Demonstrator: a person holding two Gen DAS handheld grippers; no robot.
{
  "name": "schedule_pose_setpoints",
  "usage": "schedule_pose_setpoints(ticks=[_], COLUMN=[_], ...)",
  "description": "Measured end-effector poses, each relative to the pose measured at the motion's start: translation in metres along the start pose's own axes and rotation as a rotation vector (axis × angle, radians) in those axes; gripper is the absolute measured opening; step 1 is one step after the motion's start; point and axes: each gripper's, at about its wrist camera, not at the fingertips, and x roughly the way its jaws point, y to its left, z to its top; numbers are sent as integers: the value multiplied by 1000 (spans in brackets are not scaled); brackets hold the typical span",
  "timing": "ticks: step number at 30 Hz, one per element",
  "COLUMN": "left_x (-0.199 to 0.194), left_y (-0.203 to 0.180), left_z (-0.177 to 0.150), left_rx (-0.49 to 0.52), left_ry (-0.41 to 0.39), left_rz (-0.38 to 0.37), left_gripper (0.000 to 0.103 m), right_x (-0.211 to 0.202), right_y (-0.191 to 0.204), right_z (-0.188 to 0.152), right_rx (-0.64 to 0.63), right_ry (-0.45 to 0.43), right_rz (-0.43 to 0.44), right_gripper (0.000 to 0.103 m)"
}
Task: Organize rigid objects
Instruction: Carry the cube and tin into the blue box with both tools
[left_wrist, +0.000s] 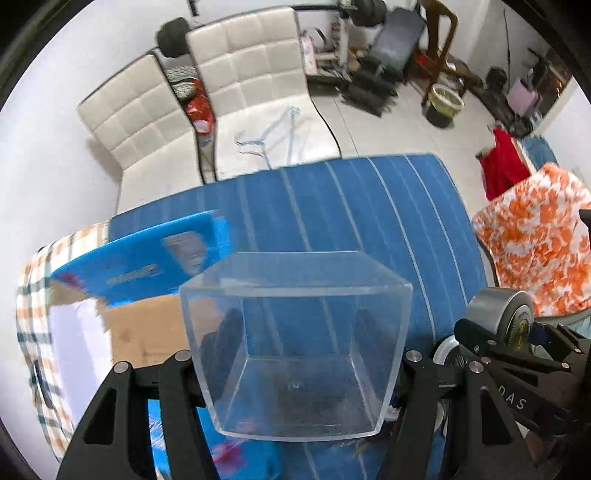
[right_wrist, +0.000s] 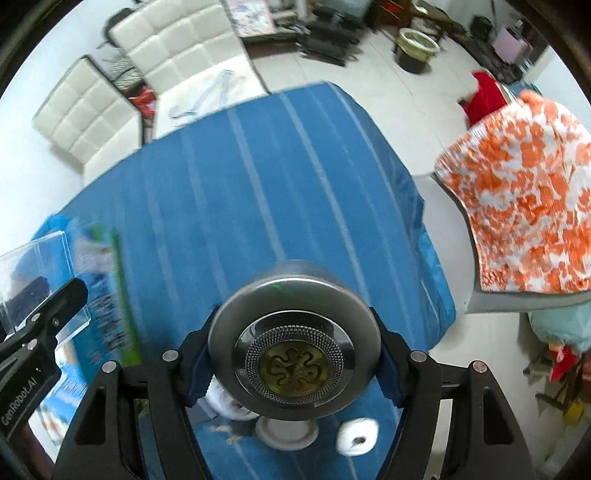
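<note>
Our left gripper (left_wrist: 299, 373) pinches a clear square plastic box (left_wrist: 295, 343) by two opposite walls, open mouth turned away from the camera, the fingers (left_wrist: 181, 373) pressed against its sides and the box lifted clear of the bed below; our right gripper (right_wrist: 295, 354) clamps a round silver metal tin (right_wrist: 295, 339) between its blue pads (right_wrist: 199, 365), the tin's embossed brass-coloured medallion facing the lens; in the left wrist view that same tin (left_wrist: 498, 314) shows at the right edge, held in the black frame of the right gripper, close beside the box but apart from it; in the right wrist view the clear box (right_wrist: 40, 280) shows at the far left in the left gripper's jaw. Below the tin lie a white round lid or dish (right_wrist: 286, 432) and two white rolls (right_wrist: 358, 435) on the blue striped bedsheet (right_wrist: 258, 192); beside the box lie a blue carton (left_wrist: 147, 258), a brown cardboard piece (left_wrist: 147, 332) and, in the right wrist view, a green-edged printed packet (right_wrist: 110, 295), blurred; farther out stand white tufted cushioned seats (left_wrist: 240, 85) with a pale blue hanger (left_wrist: 273, 136) on one, an orange-and-white patterned cloth (right_wrist: 524, 199) draped over a chair, a red cloth (left_wrist: 504, 166), and a bucket (left_wrist: 443, 103) on the white tiled floor.
</note>
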Motion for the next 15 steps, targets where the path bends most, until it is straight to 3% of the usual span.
schedule_pose_setpoints(ticks=[9, 15], left_x=[-74, -106], left_y=[72, 123], left_z=[-30, -39], left_rx=[-75, -102], left_ry=[-153, -223], left_rz=[41, 52], left_gripper=[62, 62], right_x=[-81, -108], right_y=[103, 177], right_z=[-50, -63], right_rx=[-146, -208], right_ry=[-114, -151], right_rz=[105, 144], right_gripper=[73, 73])
